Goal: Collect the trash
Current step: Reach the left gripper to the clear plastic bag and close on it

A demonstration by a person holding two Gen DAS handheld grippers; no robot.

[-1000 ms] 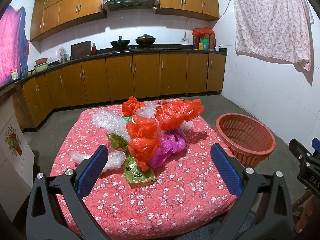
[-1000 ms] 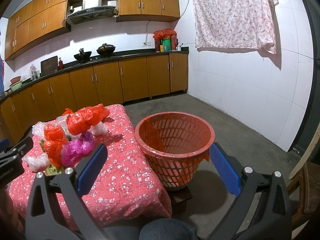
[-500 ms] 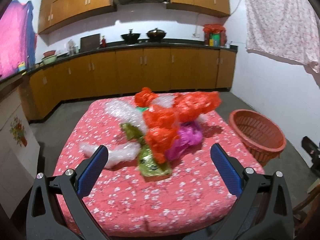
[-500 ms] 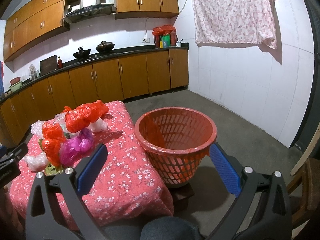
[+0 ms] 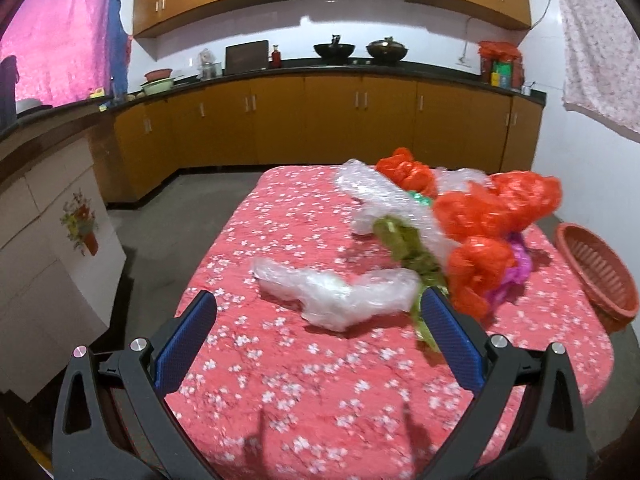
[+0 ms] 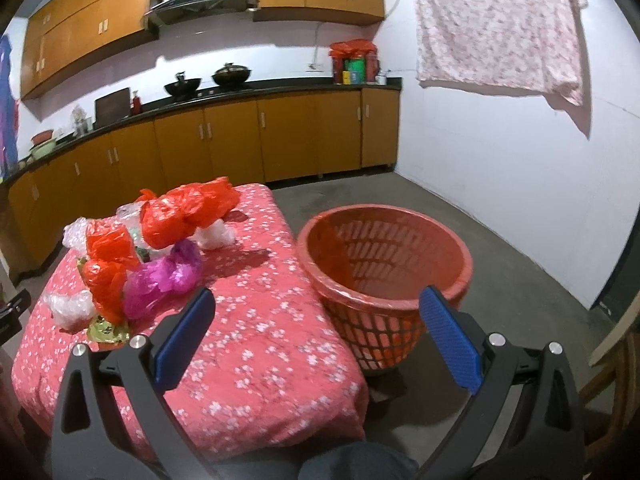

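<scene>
A pile of crumpled plastic bags lies on a table with a red flowered cloth (image 5: 288, 364): several orange bags (image 5: 496, 204), a purple bag (image 6: 160, 276), a green wrapper (image 5: 404, 240) and a clear plastic bag (image 5: 336, 288) nearest me. My left gripper (image 5: 318, 336) is open and empty, just in front of the clear bag. My right gripper (image 6: 318, 336) is open and empty, above the table's right edge (image 6: 320, 320) and in front of the red mesh basket (image 6: 384, 272). The basket stands on the floor right of the table and also shows in the left wrist view (image 5: 596, 272).
Brown kitchen cabinets (image 5: 320, 120) with a dark counter line the back and left walls. A white box with a flower print (image 5: 52, 240) stands left of the table. A flowered cloth (image 6: 496, 24) hangs on the right wall. A wooden chair (image 6: 616, 364) is at the far right.
My left gripper has swung left and moved nearer the table, so the clear bag now lies between its fingers' line of view. My right gripper has tilted and drifted slightly toward the table.
</scene>
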